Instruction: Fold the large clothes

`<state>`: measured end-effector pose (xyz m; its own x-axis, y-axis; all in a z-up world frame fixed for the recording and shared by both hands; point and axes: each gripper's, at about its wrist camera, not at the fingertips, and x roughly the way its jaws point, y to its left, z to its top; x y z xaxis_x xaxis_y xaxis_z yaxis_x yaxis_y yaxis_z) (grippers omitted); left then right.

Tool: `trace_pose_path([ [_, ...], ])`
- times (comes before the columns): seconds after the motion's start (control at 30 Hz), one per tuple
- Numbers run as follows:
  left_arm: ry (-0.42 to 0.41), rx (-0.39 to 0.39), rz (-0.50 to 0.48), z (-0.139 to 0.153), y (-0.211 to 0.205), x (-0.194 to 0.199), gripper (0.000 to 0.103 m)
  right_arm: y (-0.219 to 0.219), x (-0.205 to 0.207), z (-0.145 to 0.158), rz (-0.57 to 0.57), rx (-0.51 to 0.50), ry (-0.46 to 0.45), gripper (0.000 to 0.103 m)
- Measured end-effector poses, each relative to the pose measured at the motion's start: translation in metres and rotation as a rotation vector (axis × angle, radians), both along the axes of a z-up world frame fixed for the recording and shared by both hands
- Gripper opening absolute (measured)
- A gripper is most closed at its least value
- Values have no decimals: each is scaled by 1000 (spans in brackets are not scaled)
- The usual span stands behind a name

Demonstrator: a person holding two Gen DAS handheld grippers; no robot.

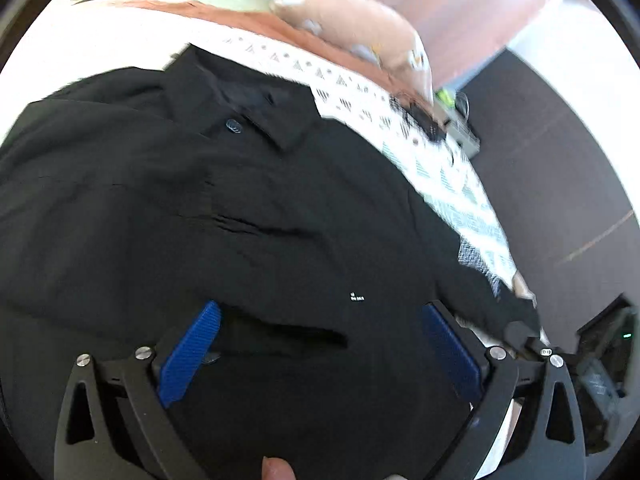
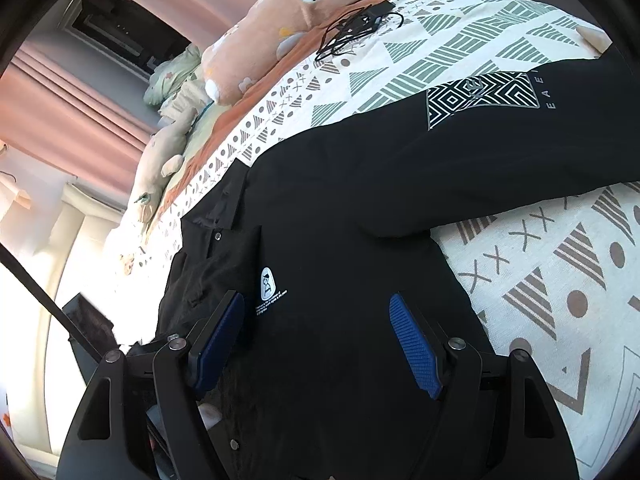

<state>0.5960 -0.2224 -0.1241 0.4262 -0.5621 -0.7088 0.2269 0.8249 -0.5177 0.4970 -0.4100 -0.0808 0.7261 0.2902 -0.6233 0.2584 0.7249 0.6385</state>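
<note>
Your left claw (image 1: pixel 320 344) and right claw (image 2: pixel 316 340) both gape, gripping nothing, over the black jacket (image 2: pixel 340 220) spread on the bed (image 2: pixel 560 280).

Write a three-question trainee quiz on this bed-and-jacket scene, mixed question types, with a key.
1. True or false: the black jacket lies spread on the patterned bedspread.
2. Multiple choice: what lies on the bedspread near the peach pillow? A) a book B) a tangle of black cable C) a shoe
3. Fill in: the jaws of the left gripper and the right gripper both stand ____ over the jacket, clamping nothing.

Key: 1 true; 2 B; 3 open
</note>
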Motion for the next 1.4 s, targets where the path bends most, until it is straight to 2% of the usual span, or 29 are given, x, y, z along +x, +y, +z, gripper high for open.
trace_pose_path([
  [0.33, -125, 4, 247, 51, 99, -51, 103, 33, 9, 12, 73, -86, -17, 74],
  [0.57, -111, 2, 356, 56, 141, -69, 103, 67, 18, 25, 123, -184, -37, 74],
  [0.7, -138, 12, 348, 56, 158, -69, 103, 98, 26, 31, 154, -271, -40, 74],
  [0.8, -134, -25, 355, 54, 174, -67, 103, 122, 34, 34, 170, -346, -31, 74],
  [0.93, -133, -35, 398, 56, 195, -67, 103, 162, 49, 33, 213, -445, -15, 74],
  [1.07, -148, -45, 419, 62, 211, -68, 103, 206, 66, 36, 242, -596, -16, 74],
  [1.17, -136, -46, 431, 57, 219, -68, 103, 230, 80, 33, 284, -623, -1, 74],
  [1.33, -91, -92, 446, 45, 235, -64, 103, 270, 104, 15, 335, -731, 66, 74],
  [1.4, -83, -84, 463, 44, 238, -64, 103, 276, 112, 8, 339, -767, 92, 74],
])
